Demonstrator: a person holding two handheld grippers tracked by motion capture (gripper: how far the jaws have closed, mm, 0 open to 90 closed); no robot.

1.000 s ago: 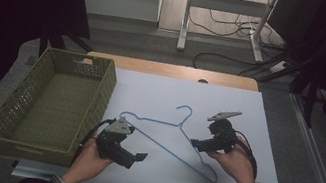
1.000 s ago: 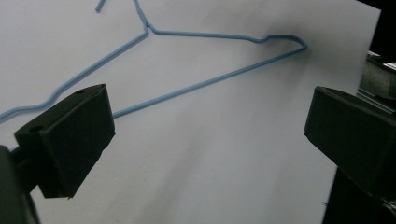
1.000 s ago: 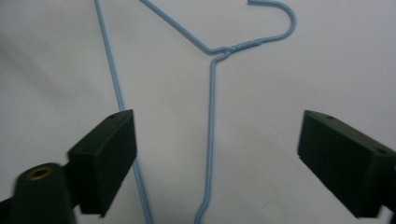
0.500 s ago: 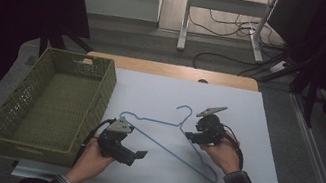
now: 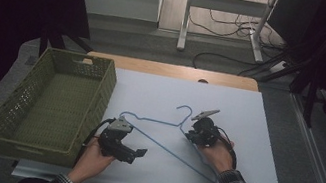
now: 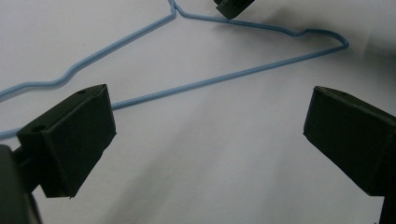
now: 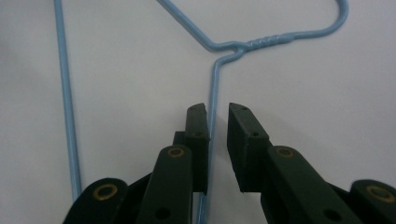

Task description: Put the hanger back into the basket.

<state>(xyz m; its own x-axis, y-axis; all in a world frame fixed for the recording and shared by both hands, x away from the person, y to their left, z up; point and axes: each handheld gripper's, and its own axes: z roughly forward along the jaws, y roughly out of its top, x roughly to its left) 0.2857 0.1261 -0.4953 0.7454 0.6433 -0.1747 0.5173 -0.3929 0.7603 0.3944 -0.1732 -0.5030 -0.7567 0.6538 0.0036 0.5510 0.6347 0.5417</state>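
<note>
green basket [image 5: 55, 103] walls off left, bare table [image 5: 248, 111] ahead — passable

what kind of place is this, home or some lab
Probably a lab or recording workspace, not a home: a white work table holding just a blue wire hanger and a green basket, with loose cables on the floor beyond a bare desk frame.

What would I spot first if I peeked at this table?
A thin blue wire hanger lies flat in the middle of the white table. The right gripper has just been closing its jaws around one wire arm, near the hook, with a small gap left. A green basket sits at the left edge.
</note>
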